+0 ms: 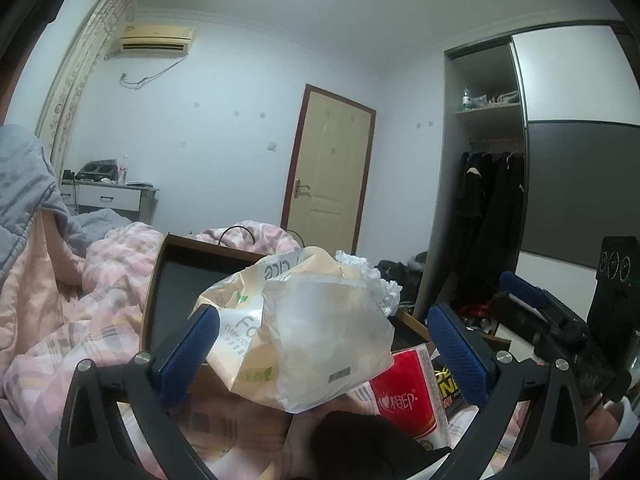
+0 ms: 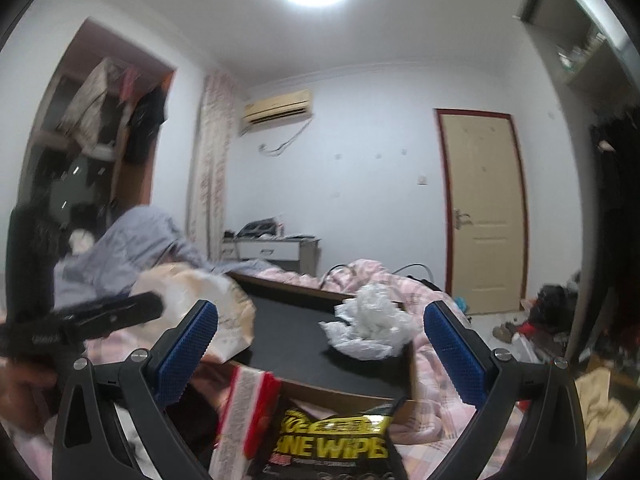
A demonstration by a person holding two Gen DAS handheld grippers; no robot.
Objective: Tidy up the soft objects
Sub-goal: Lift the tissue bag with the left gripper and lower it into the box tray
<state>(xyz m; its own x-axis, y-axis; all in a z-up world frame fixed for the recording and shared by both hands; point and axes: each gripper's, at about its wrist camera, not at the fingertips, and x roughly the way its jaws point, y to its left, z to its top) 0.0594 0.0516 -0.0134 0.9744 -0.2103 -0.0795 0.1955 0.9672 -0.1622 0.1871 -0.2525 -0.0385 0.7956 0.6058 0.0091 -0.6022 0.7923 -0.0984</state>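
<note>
Okay, both my tongs gape, left (image 1: 324,344) and right (image 2: 320,340); bag (image 1: 320,340) between left pads: light, crinkly, slippery — pinch its bunched top.

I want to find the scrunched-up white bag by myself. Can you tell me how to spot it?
Look for the bed with the pink checked quilt, then the flat box with a black bottom lying on it. The scrunched-up white bag sits inside at the box's right side, alone; the other packets, red and black-and-yellow, lie outside the box, nearer the camera.
</note>
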